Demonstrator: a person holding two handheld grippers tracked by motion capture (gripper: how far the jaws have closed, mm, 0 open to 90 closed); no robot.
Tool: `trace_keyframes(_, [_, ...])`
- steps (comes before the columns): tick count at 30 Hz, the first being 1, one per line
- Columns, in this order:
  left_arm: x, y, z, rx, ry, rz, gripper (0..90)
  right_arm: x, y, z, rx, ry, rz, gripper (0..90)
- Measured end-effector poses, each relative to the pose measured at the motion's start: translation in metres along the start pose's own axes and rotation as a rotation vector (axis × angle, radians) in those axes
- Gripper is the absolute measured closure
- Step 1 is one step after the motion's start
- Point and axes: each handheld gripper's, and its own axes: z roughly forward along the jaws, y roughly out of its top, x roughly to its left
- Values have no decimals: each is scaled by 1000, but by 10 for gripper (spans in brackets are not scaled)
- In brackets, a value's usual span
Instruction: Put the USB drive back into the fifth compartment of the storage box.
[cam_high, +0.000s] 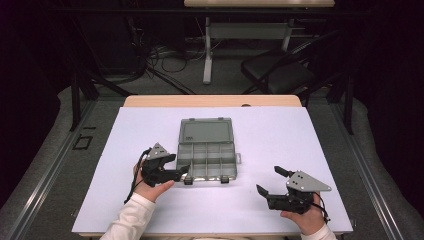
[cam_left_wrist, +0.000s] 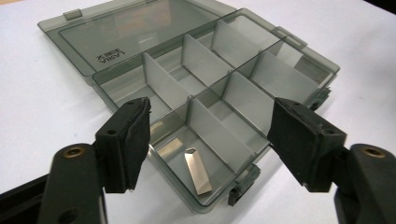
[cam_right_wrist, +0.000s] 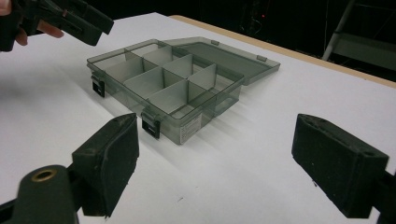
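A smoky-grey plastic organiser box (cam_high: 207, 159) (cam_left_wrist: 261, 70) (cam_right_wrist: 187, 88) lies mid-table with its lid (cam_high: 205, 130) folded flat behind it and grey dividers forming several compartments. In the near-left compartment lies a small shiny metal piece (cam_left_wrist: 197, 170). My left gripper (cam_high: 182, 165) (cam_left_wrist: 210, 140) is open, its jaws straddling that front-left corner just above the box. The left gripper's fingers (cam_right_wrist: 79, 21) also appear at the top left of the right gripper view. My right gripper (cam_high: 268, 181) (cam_right_wrist: 224, 163) is open and holds nothing, hovering over bare table to the front right of the box.
The white table top (cam_high: 280, 135) has a wooden far edge (cam_high: 212, 101). Two black latches (cam_right_wrist: 150, 126) stick out from the box's front wall. Beyond the table stand a dark chair (cam_high: 277, 72) and a desk frame with cables on the floor.
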Motion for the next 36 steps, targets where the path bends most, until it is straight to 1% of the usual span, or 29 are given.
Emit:
trace_keyframes(4, [-3, 3, -6, -19, -10, 6, 248, 0, 0, -1, -2, -4, 0, 148])
trace_keyframes(8, [-5, 8, -15, -40, -24, 10, 176, 0, 1, -2, -8, -10, 3, 148])
trace_keyframes(13, [-10, 13, -25, -89, -56, 37, 155, 1, 1, -2, -1, -8, 2, 148])
trace_keyframes(14, [-12, 13, -27, -97, -61, 48, 154, 1, 1, -2, -3, -8, 2, 148])
trace_keyframes(18, [-17, 12, -33, -111, -76, 81, 124, 0, 0, -2, 0, -11, 4, 148])
trace_keyframes(21, [-18, 10, -38, -126, -86, 94, 109, 0, 0, -2, -1, -13, 7, 148])
trace_keyframes(24, [-18, 8, -42, -139, -85, 90, 76, 1, 0, -1, 2, -15, 8, 148])
trace_keyframes(27, [-16, 4, -47, -158, -78, 91, 73, 1, 0, 0, 1, -13, 8, 148])
trace_keyframes(33, [-9, -8, -54, -191, -70, 67, 18, 0, -1, 1, 6, -16, 12, 148])
trace_keyframes(36, [-6, -14, -56, -199, -54, 63, 10, 0, -1, 1, 4, -19, 14, 148])
